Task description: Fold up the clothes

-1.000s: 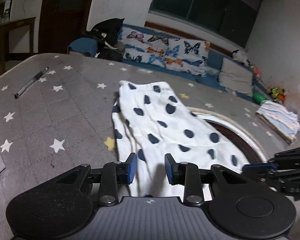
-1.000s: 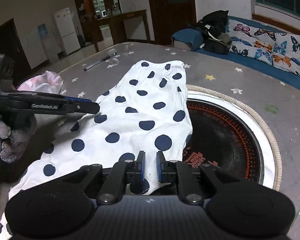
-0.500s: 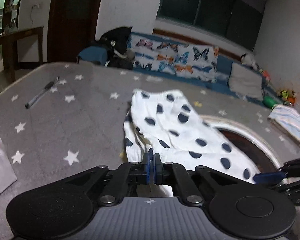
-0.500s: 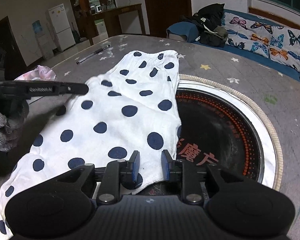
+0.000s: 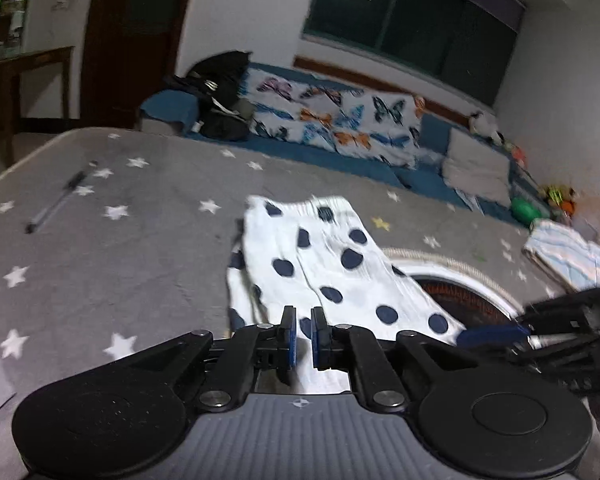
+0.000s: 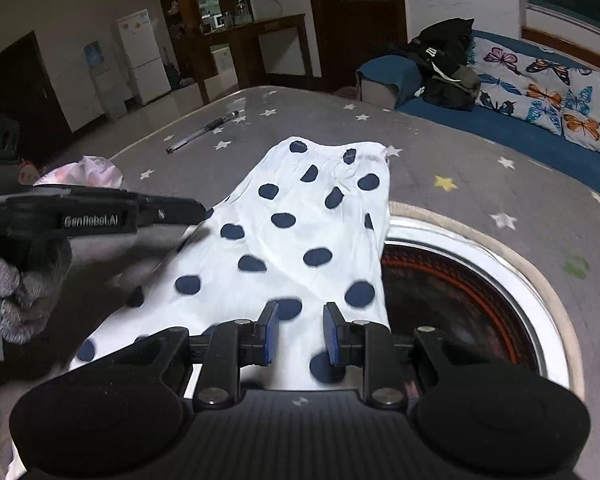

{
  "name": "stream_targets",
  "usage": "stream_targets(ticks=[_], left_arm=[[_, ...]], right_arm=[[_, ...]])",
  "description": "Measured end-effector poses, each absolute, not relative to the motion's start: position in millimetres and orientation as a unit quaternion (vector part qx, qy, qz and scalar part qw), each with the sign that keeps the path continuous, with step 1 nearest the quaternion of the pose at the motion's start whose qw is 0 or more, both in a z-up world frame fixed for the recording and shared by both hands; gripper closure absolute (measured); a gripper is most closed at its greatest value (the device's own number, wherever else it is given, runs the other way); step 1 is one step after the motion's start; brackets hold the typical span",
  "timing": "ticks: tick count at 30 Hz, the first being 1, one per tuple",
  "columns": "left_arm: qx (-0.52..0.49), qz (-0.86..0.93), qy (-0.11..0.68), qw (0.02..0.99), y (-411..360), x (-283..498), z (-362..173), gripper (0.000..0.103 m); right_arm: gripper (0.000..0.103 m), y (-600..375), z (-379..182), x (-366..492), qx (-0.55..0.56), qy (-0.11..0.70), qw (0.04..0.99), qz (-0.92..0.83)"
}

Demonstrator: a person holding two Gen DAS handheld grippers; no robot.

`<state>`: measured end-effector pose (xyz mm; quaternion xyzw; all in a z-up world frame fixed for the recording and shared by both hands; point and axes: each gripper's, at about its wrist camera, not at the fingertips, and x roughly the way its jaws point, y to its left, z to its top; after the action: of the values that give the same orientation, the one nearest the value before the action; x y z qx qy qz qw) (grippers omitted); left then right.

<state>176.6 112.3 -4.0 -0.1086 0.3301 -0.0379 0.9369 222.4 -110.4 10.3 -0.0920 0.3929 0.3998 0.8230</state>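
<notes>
Polka-dot garment [image 6: 300,240] lies on star-print table [image 5: 100,248], long axis running straight away from me. My left gripper [image 5: 303,334], jaws narrow w/ cloth between (grip uncertain); right gripper [image 6: 298,332], jaws wide, over near hem. Both equally near.

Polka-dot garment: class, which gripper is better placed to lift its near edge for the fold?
Left, probably: the left gripper has the polka-dot garment between nearly closed pads; the right gripper is open.
</notes>
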Motion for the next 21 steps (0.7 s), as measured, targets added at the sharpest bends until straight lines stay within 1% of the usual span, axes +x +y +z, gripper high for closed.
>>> stream_targets(ticks=[5,13,21], left_arm=[[-0.091,-0.034,0.351,0.931,114.4,200.0,-19.8,0.095],[-0.096,-0.033,0.346,0.933,125.0,235.6,-14.5,0.095],[-0.081,-0.024,0.351,0.933,133.1,274.6,-19.5,0.095]], right_arm=[[0.080,-93.0,1.5,245.8,-0.092,0.400,0.819,0.400],[0.080,-66.4,-2.5,283.5,-0.090,0.398,0.819,0.404],[0.080,-44.6,-9.3,325.9,-0.083,0.397,0.823,0.399]])
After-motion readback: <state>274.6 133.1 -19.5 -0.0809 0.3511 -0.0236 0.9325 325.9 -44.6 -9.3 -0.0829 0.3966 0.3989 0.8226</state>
